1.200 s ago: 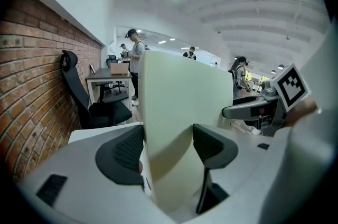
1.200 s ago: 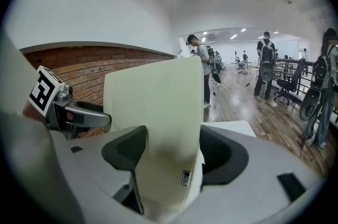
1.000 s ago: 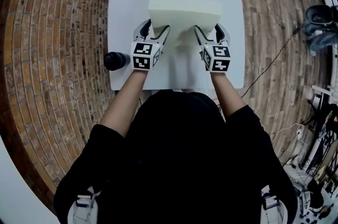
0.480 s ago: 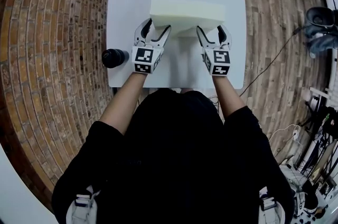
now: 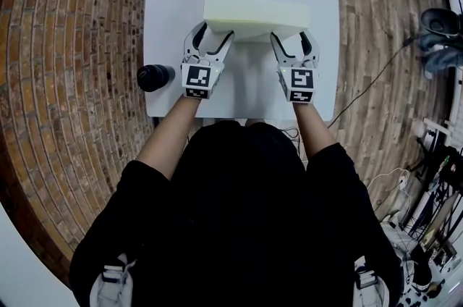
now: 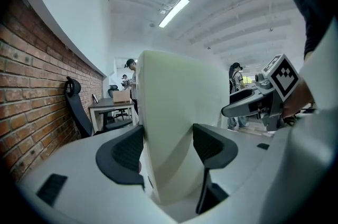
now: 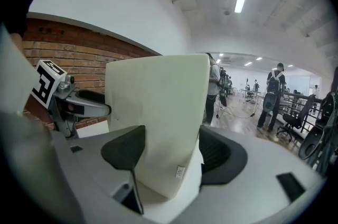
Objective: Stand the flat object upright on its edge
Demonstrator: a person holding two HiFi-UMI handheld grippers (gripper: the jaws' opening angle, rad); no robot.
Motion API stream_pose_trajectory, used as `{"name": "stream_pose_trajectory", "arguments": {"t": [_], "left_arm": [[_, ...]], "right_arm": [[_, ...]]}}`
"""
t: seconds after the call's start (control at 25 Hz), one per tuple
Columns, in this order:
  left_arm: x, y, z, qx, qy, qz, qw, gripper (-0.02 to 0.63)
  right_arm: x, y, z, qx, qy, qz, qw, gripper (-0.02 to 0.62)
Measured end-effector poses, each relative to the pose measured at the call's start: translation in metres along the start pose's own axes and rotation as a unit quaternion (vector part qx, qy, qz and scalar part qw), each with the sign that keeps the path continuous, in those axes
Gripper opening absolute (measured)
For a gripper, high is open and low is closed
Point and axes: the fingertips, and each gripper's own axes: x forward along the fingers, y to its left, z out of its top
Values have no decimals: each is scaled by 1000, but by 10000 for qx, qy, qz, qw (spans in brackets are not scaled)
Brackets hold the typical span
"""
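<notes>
A pale yellow foam slab (image 5: 255, 12) stands on its long edge across the far half of the white table (image 5: 166, 1); only its narrow upper face shows in the head view. My left gripper (image 5: 211, 34) is shut on the slab's left end. My right gripper (image 5: 291, 38) is shut on its right end. In the left gripper view the slab (image 6: 179, 112) rises upright between the dark pads (image 6: 127, 151) of the left gripper (image 6: 168, 151). In the right gripper view the slab (image 7: 158, 106) fills the right gripper (image 7: 171, 151) the same way. Whether its lower edge touches the table is hidden.
A black cylindrical object (image 5: 153, 77) sits at the table's left edge, beside my left forearm. Brick floor lies to the left and wood planks to the right, with a thin cable (image 5: 376, 81) running across them. Office chairs and people stand far off in both gripper views.
Both grippers and the slab have shifted slightly toward the far side of the table. The hold on both ends is unchanged.
</notes>
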Motion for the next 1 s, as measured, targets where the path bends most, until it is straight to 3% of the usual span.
{"name": "stream_pose_trajectory", "arguments": {"t": [0.4, 1.0], "left_arm": [[-8, 0, -10, 261, 173, -85, 9995, 302], [-13, 4, -4, 135, 227, -275, 9993, 304]], "right_arm": [[-5, 7, -1, -44, -85, 123, 9999, 322], [-10, 0, 2, 191, -44, 402, 9990, 336]]}}
